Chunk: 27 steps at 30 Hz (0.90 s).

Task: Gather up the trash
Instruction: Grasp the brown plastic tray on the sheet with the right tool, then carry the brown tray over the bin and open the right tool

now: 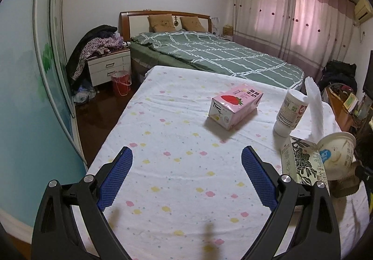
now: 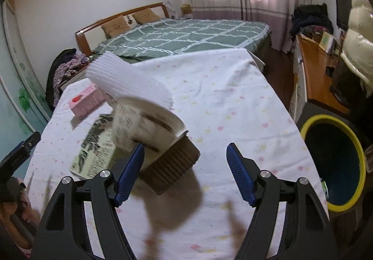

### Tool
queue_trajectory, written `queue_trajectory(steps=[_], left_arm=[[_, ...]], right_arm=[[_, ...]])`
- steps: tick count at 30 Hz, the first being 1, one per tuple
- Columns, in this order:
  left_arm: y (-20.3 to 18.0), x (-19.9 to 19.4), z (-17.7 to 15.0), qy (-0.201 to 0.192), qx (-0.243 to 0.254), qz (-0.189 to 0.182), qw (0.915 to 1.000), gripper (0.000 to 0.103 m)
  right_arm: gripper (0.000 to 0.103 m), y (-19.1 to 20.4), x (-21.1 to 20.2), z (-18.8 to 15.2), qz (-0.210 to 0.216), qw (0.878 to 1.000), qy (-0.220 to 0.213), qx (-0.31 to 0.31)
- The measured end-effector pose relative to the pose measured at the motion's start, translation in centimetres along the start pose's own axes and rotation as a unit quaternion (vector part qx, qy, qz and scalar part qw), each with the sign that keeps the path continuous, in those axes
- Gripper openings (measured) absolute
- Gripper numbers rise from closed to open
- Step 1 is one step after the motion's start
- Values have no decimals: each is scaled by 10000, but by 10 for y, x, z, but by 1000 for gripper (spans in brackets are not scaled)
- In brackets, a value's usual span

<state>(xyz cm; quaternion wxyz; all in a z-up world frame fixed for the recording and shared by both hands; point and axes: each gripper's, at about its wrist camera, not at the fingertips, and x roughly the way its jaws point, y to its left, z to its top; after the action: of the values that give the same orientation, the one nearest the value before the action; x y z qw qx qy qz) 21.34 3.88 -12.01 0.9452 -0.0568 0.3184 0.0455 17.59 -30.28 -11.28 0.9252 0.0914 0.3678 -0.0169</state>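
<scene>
Trash pickup barely begun: both claws spread, gripping nothing.

Nearest, left gripper point(image 1: 186, 174) and right gripper point(image 2: 184, 172) hover over the table point(image 1: 163, 190). At the left view's three o'clock lie a paper cup point(image 1: 335, 155) and flat carton point(image 1: 300, 162); at one o'clock, milk box point(image 1: 235, 107) and bottle point(image 1: 289, 111). Bin point(image 2: 333, 162) waits right, seemingly unfilled.

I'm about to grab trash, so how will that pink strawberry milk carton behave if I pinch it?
The pink carton lies flat on its side, so it likely won't roll. Thin card probably dents under a squeeze. If empty, it's likely light and may slide on the tablecloth.
</scene>
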Motion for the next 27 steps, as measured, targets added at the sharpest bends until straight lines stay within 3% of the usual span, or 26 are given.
queue_trajectory(steps=[4,8,12,15,17,19,27], left_arm=[[-3,-2,-1,4,9,-36,10000,93],[-4,-2,-3,14,17,-67,10000,93],[-2,-2,-3,26,-15,-92,10000,93],[-2,-2,-3,40,-32,-126,9999,93],[-4,-2,-4,49,-19,-140,9999,93],[-5,-1,-4,53,-11,-142,9999,93],[-5,-1,-5,63,-8,-143,9999,93]], right_arm=[[69,-6,5,-6,-62,9999,106,57],[69,1,14,-7,147,9995,287,42],[44,1,24,-11,164,9986,506,56],[19,-4,29,-16,77,9980,631,68],[10,-9,31,-19,74,9975,699,99],[5,-13,28,-20,52,9977,659,125],[4,-39,9,-15,-131,9986,357,365]])
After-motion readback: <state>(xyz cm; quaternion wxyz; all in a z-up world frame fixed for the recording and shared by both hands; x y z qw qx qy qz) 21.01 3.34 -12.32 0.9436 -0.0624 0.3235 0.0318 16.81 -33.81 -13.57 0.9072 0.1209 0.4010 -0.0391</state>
